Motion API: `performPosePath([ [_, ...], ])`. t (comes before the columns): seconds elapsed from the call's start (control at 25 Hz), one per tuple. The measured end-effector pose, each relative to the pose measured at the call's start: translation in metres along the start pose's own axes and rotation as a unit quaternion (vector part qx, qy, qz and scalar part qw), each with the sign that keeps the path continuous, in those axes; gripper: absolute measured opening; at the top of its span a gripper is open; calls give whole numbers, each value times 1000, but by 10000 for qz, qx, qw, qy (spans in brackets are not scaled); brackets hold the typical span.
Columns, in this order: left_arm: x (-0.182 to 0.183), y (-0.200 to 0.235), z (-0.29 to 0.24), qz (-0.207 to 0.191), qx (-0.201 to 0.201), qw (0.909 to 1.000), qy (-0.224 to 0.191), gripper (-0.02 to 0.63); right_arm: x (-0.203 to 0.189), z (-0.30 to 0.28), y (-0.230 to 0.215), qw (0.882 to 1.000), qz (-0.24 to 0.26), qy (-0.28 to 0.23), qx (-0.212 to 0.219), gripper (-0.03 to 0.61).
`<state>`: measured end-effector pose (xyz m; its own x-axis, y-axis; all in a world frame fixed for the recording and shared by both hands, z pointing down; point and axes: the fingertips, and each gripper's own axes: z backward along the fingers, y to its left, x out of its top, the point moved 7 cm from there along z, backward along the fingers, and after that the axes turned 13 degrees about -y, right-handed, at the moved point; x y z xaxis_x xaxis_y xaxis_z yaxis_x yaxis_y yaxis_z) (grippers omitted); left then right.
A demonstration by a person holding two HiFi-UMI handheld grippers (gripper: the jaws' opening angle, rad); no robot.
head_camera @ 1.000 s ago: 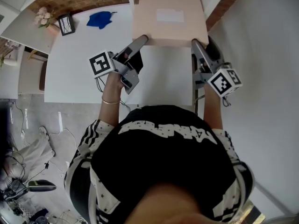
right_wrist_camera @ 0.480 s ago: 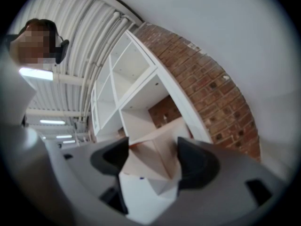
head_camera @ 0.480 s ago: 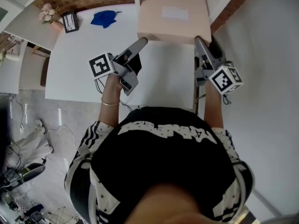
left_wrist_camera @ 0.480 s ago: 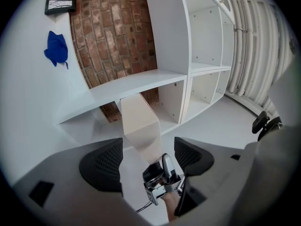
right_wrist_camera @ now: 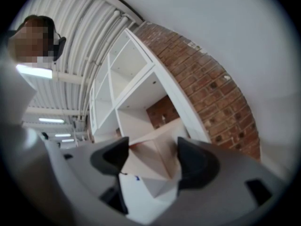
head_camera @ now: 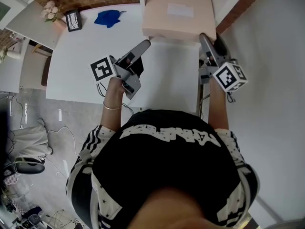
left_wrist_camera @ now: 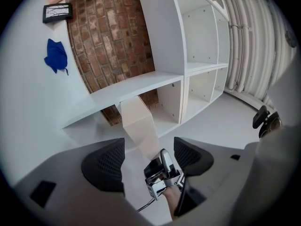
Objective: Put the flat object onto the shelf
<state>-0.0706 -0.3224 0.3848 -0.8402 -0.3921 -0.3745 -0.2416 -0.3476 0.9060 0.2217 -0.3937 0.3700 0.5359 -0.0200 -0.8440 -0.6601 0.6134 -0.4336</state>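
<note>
Ahead across the counter (head_camera: 86, 56), the flat box (head_camera: 176, 13) points lengthwise into the shelf (left_wrist_camera: 141, 82) and its low bay, near right corner pinched in my wide-set right gripper (head_camera: 206, 39), my left gripper (head_camera: 143, 45) spread and empty just beside the near left corner.

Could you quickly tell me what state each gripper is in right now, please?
Left gripper: open, holding nothing.
Right gripper: closed on the near end of the flat box.

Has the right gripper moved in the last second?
Yes. The right gripper, with the box, has edged forward, away from the table's near edge.
</note>
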Motion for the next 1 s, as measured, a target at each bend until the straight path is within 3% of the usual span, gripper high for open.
performPosePath([
  [0.56,17,-15,4,-1242,234,9917,-254,73,8,-14,-3,9998,167,-43,-84,339],
  [1.0,18,-17,4,-2004,348,9790,-164,60,3,-22,-11,9997,156,-45,-195,339],
])
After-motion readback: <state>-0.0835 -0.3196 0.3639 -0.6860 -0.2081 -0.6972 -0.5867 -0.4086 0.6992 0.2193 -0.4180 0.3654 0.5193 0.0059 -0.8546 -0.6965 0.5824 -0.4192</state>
